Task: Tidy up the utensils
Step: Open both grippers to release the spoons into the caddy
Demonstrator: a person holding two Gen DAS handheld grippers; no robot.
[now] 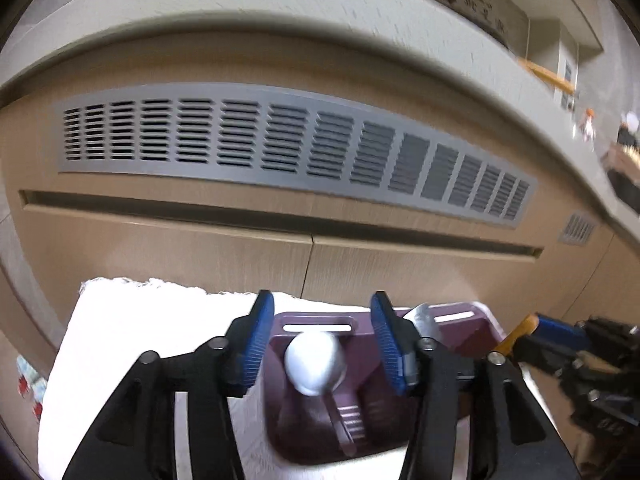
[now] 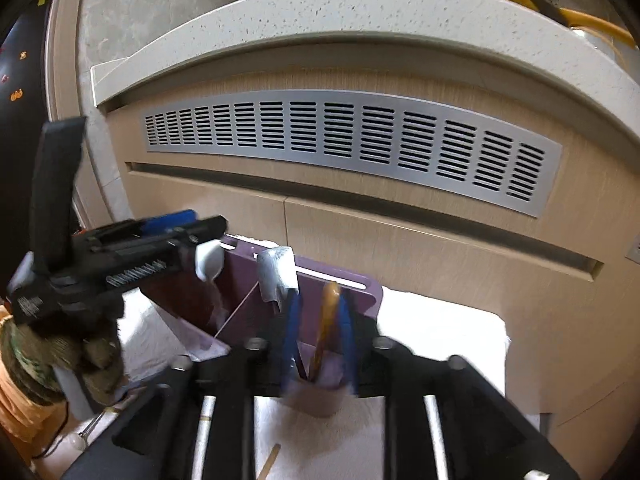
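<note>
Black finger arms of the left gripper fill the foreground, blue pads spread apart around a spoon without pressing it; the spoon stands bowl-up in the left compartment of a purple utensil holder. Behind rise a wood cabinet front and a grey vent grille. A white towel carries the holder. Right gripper, jaws narrowly parted, brackets brown chopsticks standing in the right compartment; pad contact cannot be told through blur. A second spoon occupies the middle compartment.
</note>
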